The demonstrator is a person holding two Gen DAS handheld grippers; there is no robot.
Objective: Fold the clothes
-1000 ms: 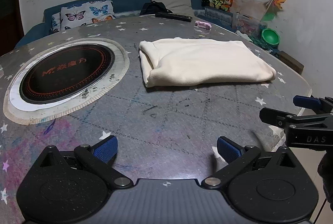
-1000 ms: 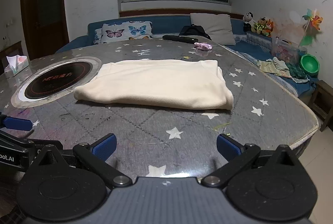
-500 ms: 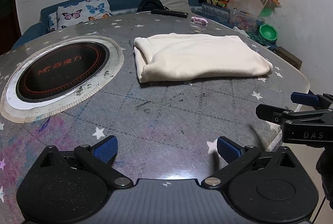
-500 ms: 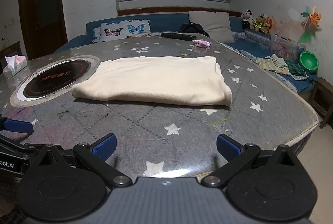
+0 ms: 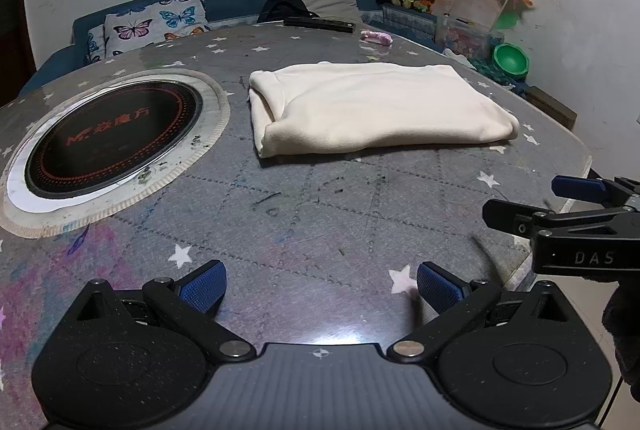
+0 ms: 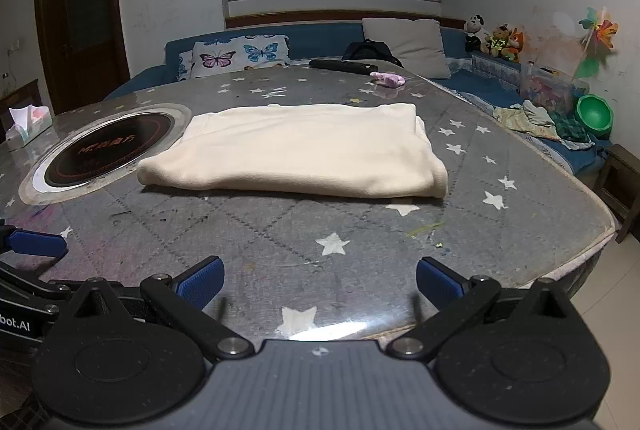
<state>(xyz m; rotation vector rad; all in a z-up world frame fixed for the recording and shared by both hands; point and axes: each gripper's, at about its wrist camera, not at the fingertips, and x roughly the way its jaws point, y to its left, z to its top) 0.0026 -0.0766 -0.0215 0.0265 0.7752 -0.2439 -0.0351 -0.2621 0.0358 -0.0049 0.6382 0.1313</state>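
Pulling back from the cream garment (image 6: 296,150), both claws empty: left claw (image 5: 320,288) and right claw (image 6: 320,282), fingers spread wide, now hovering nearer the desk (image 6: 520,214) edge than a second ago. Folded and lying flat just right of the induction hob (image 5: 108,146); fold apparently finished. Beyond the garment, off the desk: green bowl (image 6: 595,114), contents unseen.

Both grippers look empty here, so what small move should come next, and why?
Probably bring the open left gripper forward to the near left corner of the folded cream fleece garment. It lies flat on the star-patterned table, untouched, and the right gripper is open too.
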